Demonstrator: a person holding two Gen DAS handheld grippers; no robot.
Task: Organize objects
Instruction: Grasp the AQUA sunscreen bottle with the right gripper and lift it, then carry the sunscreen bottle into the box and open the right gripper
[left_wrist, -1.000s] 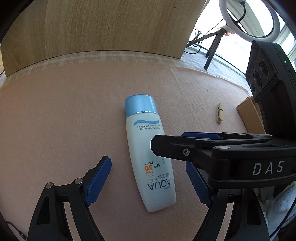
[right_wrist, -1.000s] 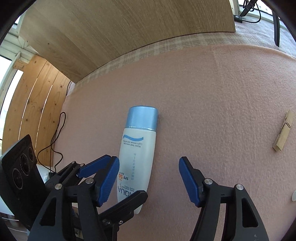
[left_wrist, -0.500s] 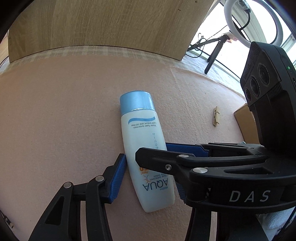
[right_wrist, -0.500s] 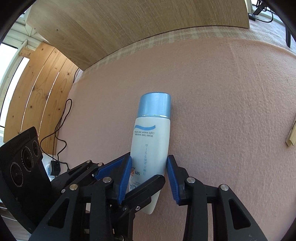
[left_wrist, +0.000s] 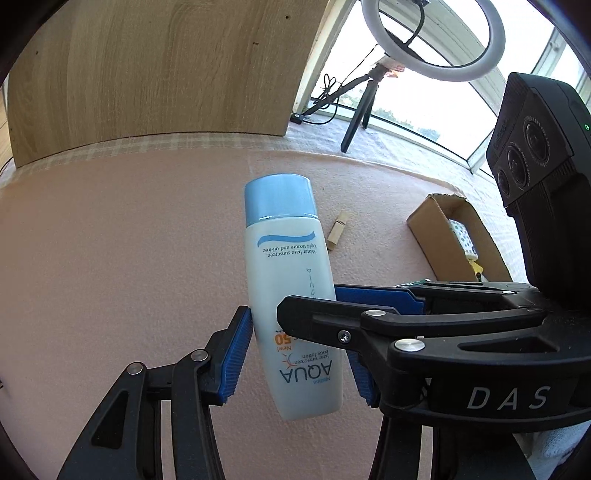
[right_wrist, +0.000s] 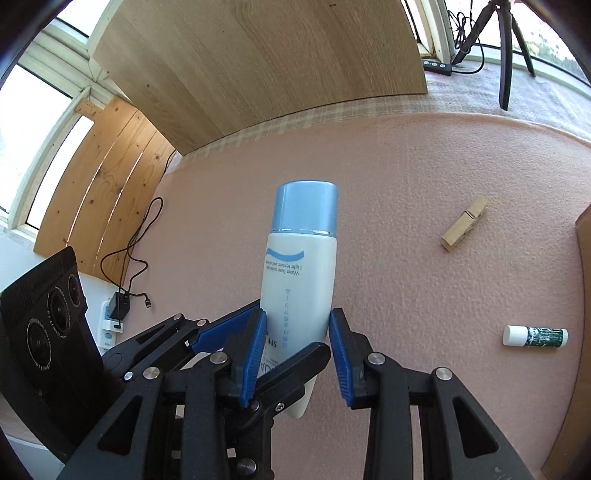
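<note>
Pink fleece-like cover over the bench (left_wrist: 110, 258), backed by a wood-grain panel (left_wrist: 147, 74). Off to the right edge, an open cardboard box (left_wrist: 424, 225) with small items inside. In the middle, a white sunscreen bottle (left_wrist: 291, 280) with a pale blue cap (left_wrist: 280, 199), cap end pointing away, lifted clear of the cover and gripped from both sides. Left gripper (left_wrist: 295, 354): jaws half closed, blue pads pressed on the bottle's lower half near the printed label. Right gripper (right_wrist: 297, 350): jaws narrower, having just closed in a little further, pads clamped on the bottle's flanks above its base, crossing over the left gripper's fingers. Beside the bottle on the cover, a wooden clothespin (right_wrist: 464, 223); nearer the box, a small green tube with a white cap (right_wrist: 535, 336), lying flat, well apart from the jaws.
</note>
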